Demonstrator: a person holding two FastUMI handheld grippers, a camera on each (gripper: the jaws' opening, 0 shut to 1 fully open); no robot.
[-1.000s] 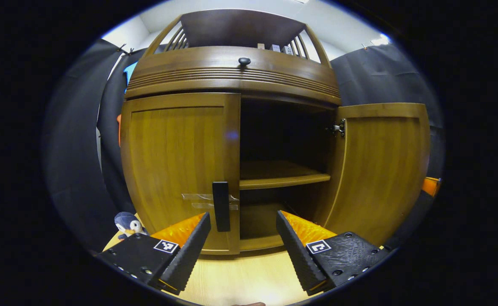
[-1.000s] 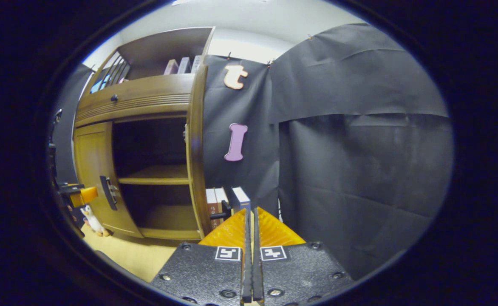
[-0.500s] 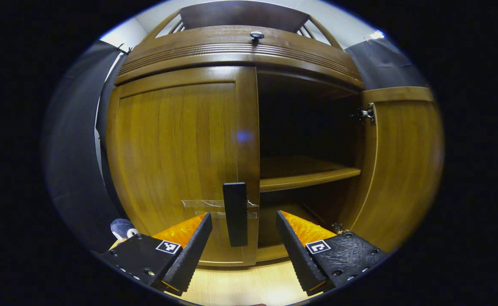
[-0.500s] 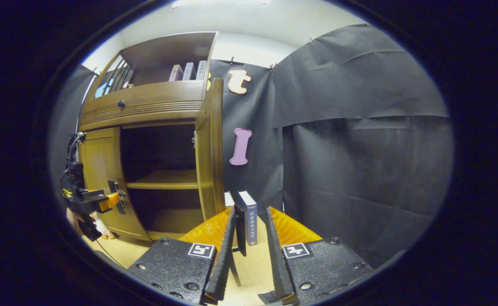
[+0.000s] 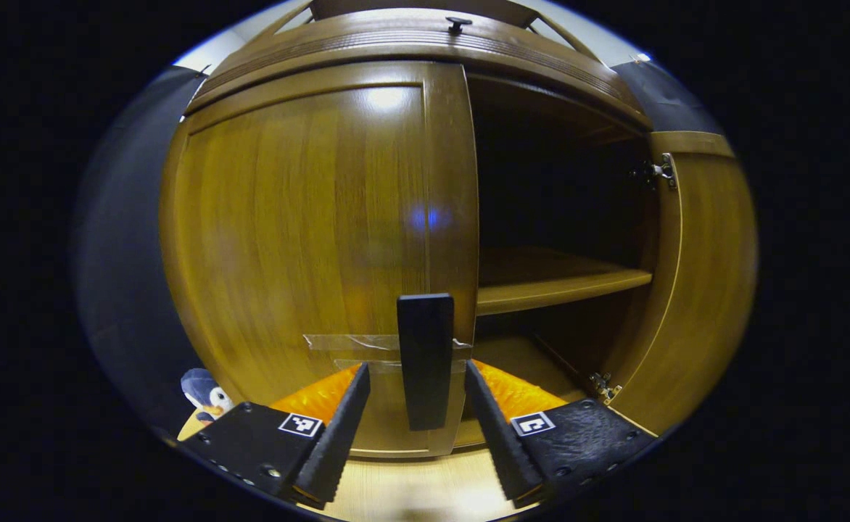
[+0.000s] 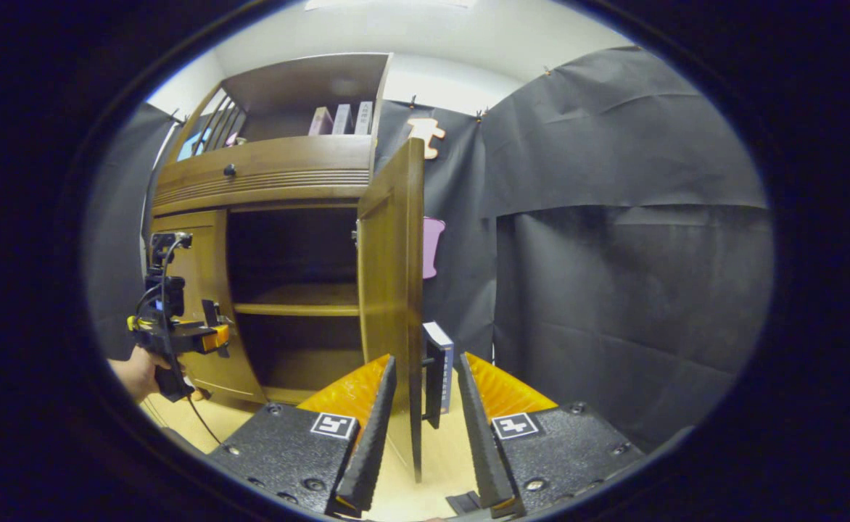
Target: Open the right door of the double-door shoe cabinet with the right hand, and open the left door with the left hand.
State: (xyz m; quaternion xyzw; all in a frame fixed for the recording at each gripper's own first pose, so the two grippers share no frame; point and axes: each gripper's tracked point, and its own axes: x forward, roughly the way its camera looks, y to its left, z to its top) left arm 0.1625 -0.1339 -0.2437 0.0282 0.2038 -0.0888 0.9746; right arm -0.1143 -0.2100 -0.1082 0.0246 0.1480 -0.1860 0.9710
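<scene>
Cabinet [image 5: 309,217] left door shut, right door [image 6: 392,290] swung open; both grippers' jaws open around door handles

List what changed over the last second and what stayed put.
The left tongs moved in until the left door's handle stands between the open fingers. The right tongs opened and let go of the right door's handle. The left door stayed closed, the right door open.

Black cloth wall [image 6: 613,217], white ceiling [image 6: 432,29], pale wood floor [image 5: 410,493].
</scene>
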